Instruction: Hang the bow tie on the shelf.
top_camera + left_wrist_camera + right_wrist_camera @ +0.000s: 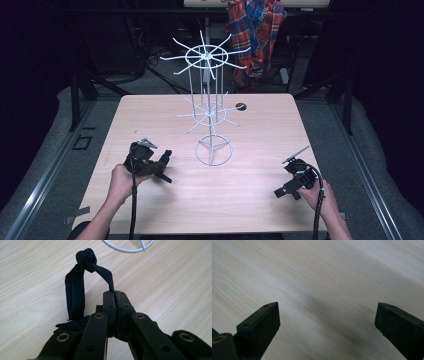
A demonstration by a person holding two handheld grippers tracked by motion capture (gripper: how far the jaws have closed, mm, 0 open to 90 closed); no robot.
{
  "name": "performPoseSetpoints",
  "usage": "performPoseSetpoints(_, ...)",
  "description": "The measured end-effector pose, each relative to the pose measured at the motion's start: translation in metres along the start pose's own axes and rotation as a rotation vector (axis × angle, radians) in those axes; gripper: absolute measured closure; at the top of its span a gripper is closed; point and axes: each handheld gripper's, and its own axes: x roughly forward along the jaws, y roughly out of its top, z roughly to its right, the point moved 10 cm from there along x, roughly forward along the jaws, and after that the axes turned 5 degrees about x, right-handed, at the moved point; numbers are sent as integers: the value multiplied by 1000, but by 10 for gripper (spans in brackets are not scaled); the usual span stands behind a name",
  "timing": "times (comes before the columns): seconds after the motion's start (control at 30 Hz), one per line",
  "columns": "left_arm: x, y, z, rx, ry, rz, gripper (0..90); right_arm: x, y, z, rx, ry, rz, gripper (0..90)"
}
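Your left gripper (115, 293) is clamped on a knotted dark band (86, 258), held low above the table (260, 130). The wire rack (210, 95) at your 12 o'clock has nothing on it, so hanging probably remains. Your right gripper (327, 317) gapes wide at 4 o'clock, with bare table beneath it.

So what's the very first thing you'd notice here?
Probably the tall white wire rack with spokes like a spider web, standing mid-table. Next, the left gripper, near its base, shut on a knotted dark cloth strip. The right gripper hangs wide open above bare table.
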Motion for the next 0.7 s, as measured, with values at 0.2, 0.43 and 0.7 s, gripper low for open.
performPoseSetpoints(0.2, -6, 4, -1, -11, 0, 33, 881, 0, 2, 0, 13, -3, 24, 57)
performPoseSetpoints(0.43, -11, 8, -4, -16, 9, 64, 881, -2, 1, 2, -6, -11, -1, 57)
performPoseSetpoints(0.7, -20, 16, -8, -25, 27, 122, 882, -2, 1, 2, -5, -11, 1, 57)
